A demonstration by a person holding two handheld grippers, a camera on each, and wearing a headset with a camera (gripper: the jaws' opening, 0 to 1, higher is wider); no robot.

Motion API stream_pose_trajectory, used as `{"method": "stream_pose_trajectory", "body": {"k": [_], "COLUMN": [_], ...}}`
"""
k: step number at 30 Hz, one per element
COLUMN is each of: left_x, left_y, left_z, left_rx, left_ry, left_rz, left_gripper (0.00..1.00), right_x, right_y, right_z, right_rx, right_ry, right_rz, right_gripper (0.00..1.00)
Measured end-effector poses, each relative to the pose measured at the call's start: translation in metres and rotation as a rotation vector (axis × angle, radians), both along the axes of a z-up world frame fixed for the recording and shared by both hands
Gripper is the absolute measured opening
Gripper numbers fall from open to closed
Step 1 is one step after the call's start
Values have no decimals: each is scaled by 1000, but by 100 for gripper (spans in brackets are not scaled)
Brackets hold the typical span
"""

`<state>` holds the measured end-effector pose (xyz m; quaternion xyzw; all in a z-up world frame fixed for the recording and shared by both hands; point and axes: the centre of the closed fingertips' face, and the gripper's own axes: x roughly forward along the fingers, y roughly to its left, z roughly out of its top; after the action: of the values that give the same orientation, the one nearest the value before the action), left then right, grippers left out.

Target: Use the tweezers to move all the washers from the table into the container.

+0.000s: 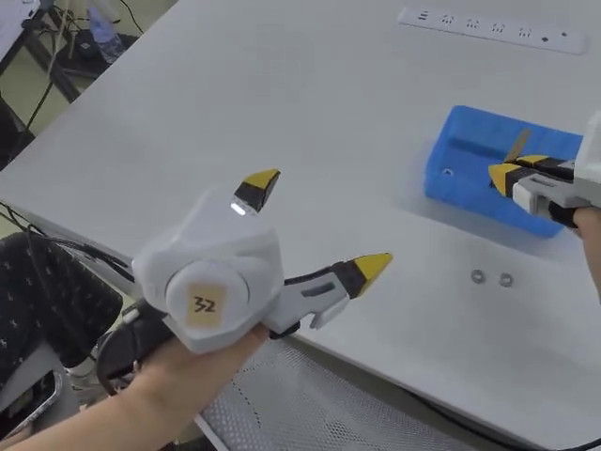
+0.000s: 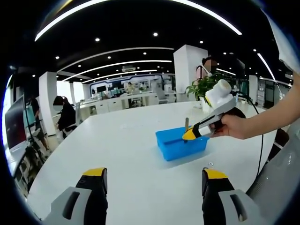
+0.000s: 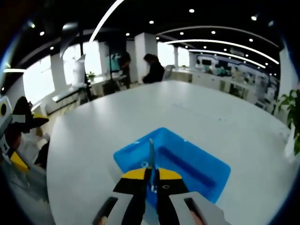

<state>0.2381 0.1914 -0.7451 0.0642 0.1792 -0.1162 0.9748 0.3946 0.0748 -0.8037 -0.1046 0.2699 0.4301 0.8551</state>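
White table (image 1: 282,113), bright open-plan office (image 2: 126,86)

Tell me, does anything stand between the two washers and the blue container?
Nothing visible does. The washers lie on the table near the container; the right tongs hold tweezers above it.

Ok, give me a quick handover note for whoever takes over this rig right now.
Left gripper: open, empty, hovering at the near edge of the table.
Right gripper: shut on the tweezers, tips over the blue container.
Done: one washer appears to lie in the container.
To do: two washers on the table, near the container.
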Motion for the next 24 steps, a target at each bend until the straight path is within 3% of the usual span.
{"method": "stream_pose_trajectory", "body": {"k": [14, 19, 24], "left_x": [0, 0, 0], "left_y": [1, 1, 1], "left_z": [-3, -2, -4], "left_rx": [22, 17, 27], "left_ry": [12, 11, 16], "left_rz": [-2, -3, -2], "left_gripper": [83, 83, 82], "right_x": [-2, -2, 0], "right_y": [-5, -5, -8], "right_z": [1, 2, 21], "right_rx": [38, 53, 89], "right_ry": [-28, 34, 6], "right_rz": [-17, -23, -31], "right_gripper": [3, 4, 4]}}
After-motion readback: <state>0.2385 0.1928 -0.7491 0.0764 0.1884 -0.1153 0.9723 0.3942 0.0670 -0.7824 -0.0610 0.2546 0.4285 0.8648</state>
